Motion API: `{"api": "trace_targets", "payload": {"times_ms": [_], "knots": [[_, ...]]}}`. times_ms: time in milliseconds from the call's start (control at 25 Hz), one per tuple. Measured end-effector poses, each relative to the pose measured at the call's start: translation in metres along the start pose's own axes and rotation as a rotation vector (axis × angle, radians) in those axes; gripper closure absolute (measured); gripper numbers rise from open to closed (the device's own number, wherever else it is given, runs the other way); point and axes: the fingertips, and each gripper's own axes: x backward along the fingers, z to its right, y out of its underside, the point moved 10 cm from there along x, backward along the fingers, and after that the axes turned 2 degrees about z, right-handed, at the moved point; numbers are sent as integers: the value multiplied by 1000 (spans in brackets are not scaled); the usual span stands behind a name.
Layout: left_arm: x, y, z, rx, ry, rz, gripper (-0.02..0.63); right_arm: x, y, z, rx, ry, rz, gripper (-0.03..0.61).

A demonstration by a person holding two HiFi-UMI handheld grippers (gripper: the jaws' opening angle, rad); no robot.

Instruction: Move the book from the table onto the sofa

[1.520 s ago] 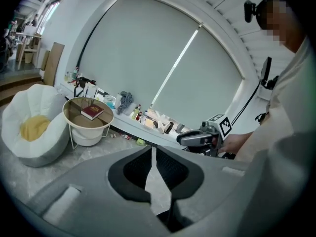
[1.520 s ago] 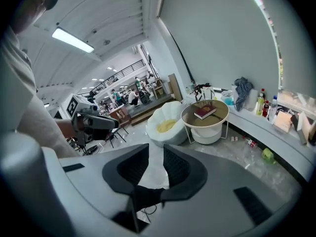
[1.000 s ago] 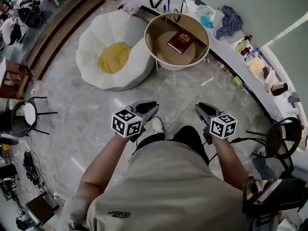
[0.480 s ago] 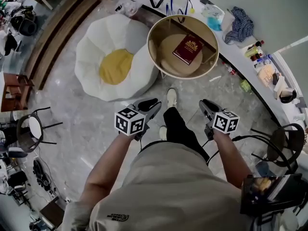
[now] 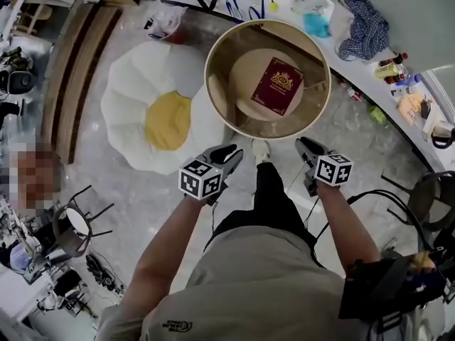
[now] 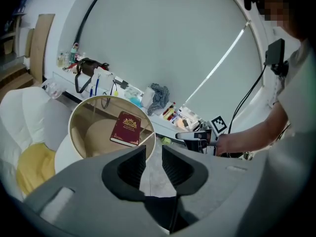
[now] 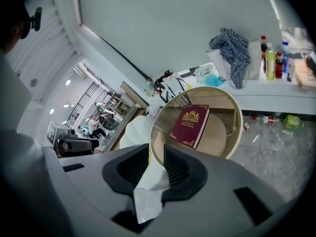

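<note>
Since the earlier frame both grippers have come nearer the round table [image 5: 210, 84].

Head view: book [image 5: 277, 85] lies flat in the table's middle. Egg-shaped sofa [image 5: 128, 112] is just left of the table. Left gripper [image 5: 226, 156] and right gripper [image 5: 307, 150] are both short of the table and touch nothing.

Left gripper view: left gripper [image 6: 153, 154] jaws are opening with a narrow gap, nothing between them; book [image 6: 126, 129] is on the table ahead.

Right gripper view: right gripper [image 7: 156, 164] jaws are partly spread and empty; book [image 7: 190, 125] is on the table beyond.
</note>
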Motion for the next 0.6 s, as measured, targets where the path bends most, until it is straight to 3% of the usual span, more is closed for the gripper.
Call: {"api": "trace_targets", "payload": {"times_ms": [240,600], "knots": [[-83,-24,-70,51,6,-79,522,-70,-10,62,-92,46,-40,474],[-211,-24,-166,84,-12,-181,479,-151,-5,153,-219,118,-30,433]]}}
